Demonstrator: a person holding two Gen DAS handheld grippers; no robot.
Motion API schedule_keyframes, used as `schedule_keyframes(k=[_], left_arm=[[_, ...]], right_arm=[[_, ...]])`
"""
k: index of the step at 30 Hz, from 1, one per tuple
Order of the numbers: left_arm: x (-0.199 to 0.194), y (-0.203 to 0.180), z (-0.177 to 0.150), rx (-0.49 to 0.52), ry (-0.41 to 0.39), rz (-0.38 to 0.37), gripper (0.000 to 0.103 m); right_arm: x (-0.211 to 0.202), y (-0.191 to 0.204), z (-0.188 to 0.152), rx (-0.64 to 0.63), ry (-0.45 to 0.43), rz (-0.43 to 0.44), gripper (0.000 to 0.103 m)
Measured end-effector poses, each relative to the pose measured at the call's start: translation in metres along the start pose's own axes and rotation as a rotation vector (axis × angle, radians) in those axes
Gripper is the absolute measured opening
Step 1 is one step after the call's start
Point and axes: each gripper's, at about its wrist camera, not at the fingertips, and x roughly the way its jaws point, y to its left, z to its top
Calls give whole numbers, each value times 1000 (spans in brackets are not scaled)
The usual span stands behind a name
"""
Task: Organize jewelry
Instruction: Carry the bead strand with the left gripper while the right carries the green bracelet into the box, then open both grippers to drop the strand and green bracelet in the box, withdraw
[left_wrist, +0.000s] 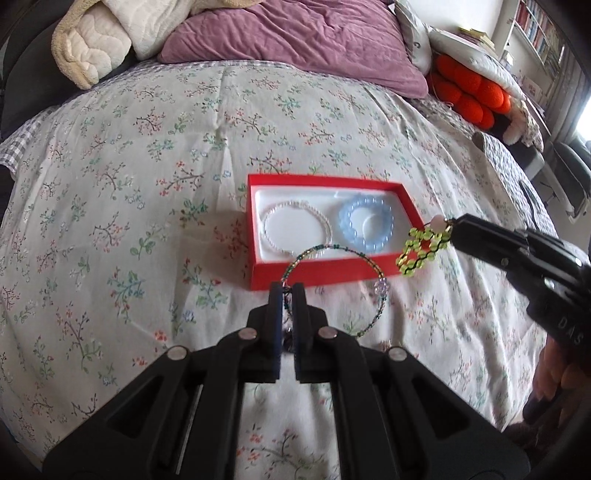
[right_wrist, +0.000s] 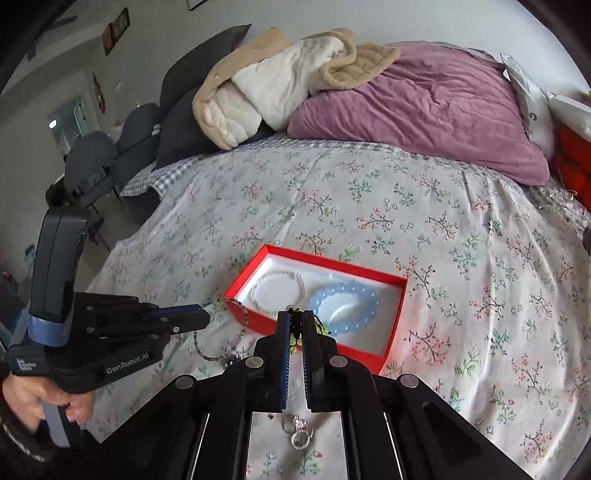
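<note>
Box (left_wrist: 325, 271) holds pearl bracelet (left_wrist: 295, 227) beside blue bracelet (left_wrist: 364, 225)

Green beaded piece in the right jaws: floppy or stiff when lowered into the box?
Likely floppy: the green beaded piece dangles below the right gripper from one pinched end. Probably light, being small open beadwork. It may swing and snag the red box rim.

Red box (left_wrist: 306, 273) w/ white lining; pearl-white bracelet (left_wrist: 295, 230), pale blue bead bracelet (left_wrist: 365, 223); yellow-green & black beaded piece (left_wrist: 421, 251); white bedsheet (left_wrist: 147, 184) w/ floral sprigs; mauve pillow (left_wrist: 295, 37).
</note>
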Motion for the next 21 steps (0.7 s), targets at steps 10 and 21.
schedule_keyframes(k=[10,21], left_arm=[[30,-5,31,-82,-14,49,6],[54,-10,43,-95,-23,68,6]], right_arm=[[17,-20,20,78,-31,-63,6],[46,-35,26,148,-5,-79,6]])
